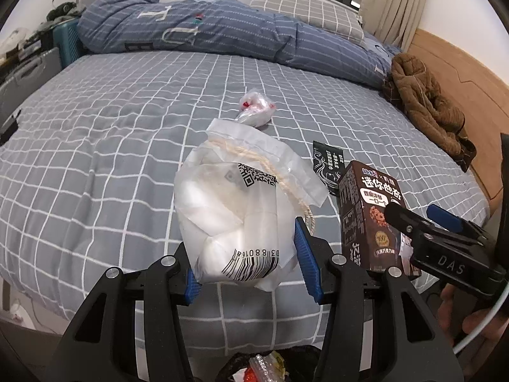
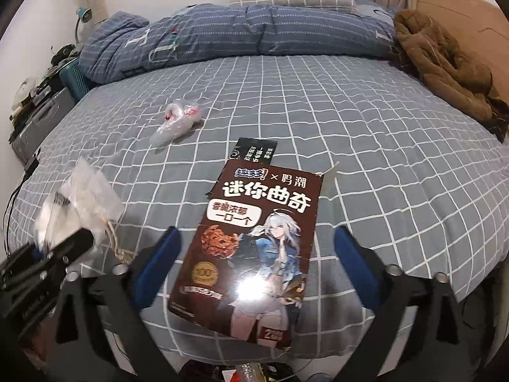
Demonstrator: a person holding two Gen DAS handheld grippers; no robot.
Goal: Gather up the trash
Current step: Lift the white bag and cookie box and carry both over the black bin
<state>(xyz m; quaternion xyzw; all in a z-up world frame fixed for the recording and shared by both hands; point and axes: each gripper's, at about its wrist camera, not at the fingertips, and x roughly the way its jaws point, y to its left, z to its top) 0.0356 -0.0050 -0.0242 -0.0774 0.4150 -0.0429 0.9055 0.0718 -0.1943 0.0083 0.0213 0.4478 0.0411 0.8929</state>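
Over a bed spread with a grey sheet (image 1: 127, 146) crossed by white grid lines, just above its near edge: left gripper (image 1: 251, 264), black with blue pads, pinching a translucent white plastic bag (image 1: 235, 219) printed with a QR code and a barcode, with a cream twisted cord trailing down its side; pads pressed into both flanks of the bag. Just beside it, to the right in the left wrist view: a dark brown cardboard cookie box (image 2: 251, 248) printed with white Chinese lettering, a cookie and an illustrated figure. Right gripper (image 2: 257, 267) spread wide around that box, blue pads (image 2: 353, 261) standing clear of both its edges, with bare sheet showing in the gaps. Whether the box hangs free or rests on anything: cannot tell. Behind the box, flat on the sheet: a small black sachet (image 2: 256, 151) with white print. Further back, well apart from both grippers: a crumpled clear plastic wrapper (image 2: 178, 122) with red flecks. Along the far side: a rumpled blue striped quilt (image 1: 197, 28), a grey checked pillow (image 1: 305, 9), and a brown fleece garment (image 1: 426, 102) heaped against a wooden headboard (image 1: 470, 73).
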